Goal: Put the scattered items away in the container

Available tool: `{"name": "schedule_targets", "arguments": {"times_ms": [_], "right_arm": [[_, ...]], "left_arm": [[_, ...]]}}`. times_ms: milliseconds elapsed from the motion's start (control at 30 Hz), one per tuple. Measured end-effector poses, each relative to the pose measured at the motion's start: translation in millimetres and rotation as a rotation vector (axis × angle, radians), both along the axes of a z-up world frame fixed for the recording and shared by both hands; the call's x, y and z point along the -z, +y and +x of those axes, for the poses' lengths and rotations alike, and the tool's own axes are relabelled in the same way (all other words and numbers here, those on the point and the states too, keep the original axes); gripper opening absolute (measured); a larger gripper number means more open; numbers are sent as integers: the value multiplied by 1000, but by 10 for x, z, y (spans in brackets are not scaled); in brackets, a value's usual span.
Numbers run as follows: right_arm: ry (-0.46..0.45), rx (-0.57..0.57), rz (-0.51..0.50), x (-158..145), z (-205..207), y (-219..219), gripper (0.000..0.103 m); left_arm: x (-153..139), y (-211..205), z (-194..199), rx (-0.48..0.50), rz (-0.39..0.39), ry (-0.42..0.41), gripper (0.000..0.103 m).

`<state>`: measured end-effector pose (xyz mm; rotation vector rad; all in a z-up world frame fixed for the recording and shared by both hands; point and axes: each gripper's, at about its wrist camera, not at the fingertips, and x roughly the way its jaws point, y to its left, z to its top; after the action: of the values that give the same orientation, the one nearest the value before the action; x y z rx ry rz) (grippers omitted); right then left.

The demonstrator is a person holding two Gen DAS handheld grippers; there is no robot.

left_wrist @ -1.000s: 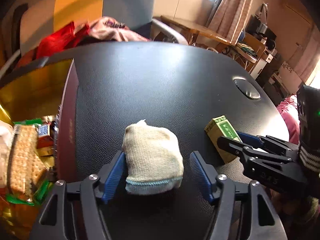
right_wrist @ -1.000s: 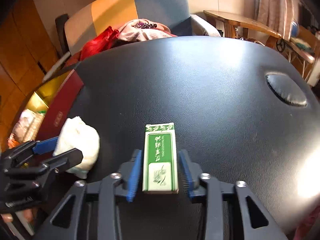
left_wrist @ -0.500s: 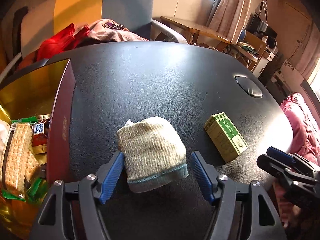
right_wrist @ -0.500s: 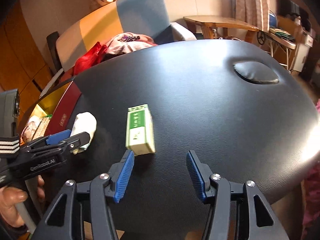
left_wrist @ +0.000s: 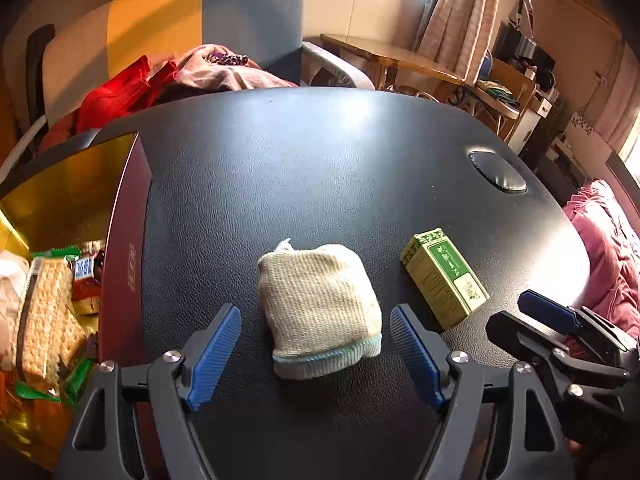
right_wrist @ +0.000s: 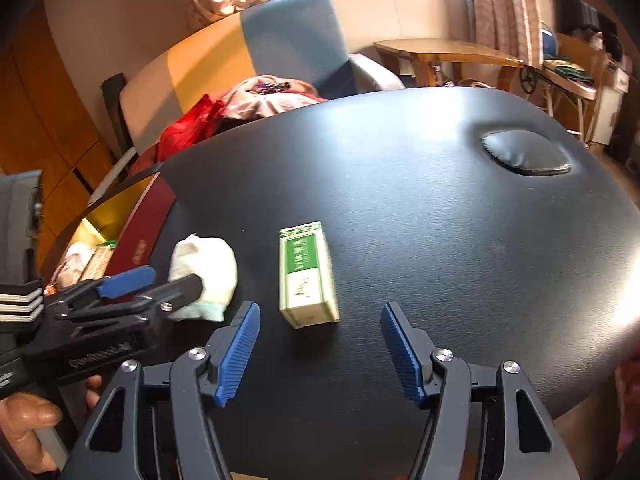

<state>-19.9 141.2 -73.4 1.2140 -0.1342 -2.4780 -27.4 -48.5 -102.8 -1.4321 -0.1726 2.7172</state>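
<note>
sock bundle (left_wrist: pixel 320 308) between spread left gripper (left_wrist: pixel 316 354) fingers, untouched | green box (right_wrist: pixel 308 274) just beyond spread right gripper (right_wrist: pixel 320 354)

Black padded table (left_wrist: pixel 320 168) carries rolled cloth (left_wrist: pixel 318 308), green box (left_wrist: pixel 444 280), red container (left_wrist: pixel 128 240).

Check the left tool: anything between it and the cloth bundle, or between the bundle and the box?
Nothing visible. The left tool is open around the cloth bundle. Only bare black tabletop lies between the bundle and the red-walled box to its left; the green carton lies on the other side.
</note>
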Motion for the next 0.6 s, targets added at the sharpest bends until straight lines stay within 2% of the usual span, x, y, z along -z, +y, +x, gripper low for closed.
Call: {"name": "schedule_targets", "arguments": {"times_ms": [133,267,367,600], "right_arm": [[-4,-9,6,-54,-32,1,64],[-19,-4,20,-74,-104,-12,55],[-31,3,36,-83,-158,-28,49],[-32,-28,8,-152,-218,46,49]], "left_arm": [[85,19,-101,11,39,-47,79],[184,45,-135,9,68,-86,78],[151,72,-91,11,55,-63,78],[19,24,-42,7,66,-22,79]]}}
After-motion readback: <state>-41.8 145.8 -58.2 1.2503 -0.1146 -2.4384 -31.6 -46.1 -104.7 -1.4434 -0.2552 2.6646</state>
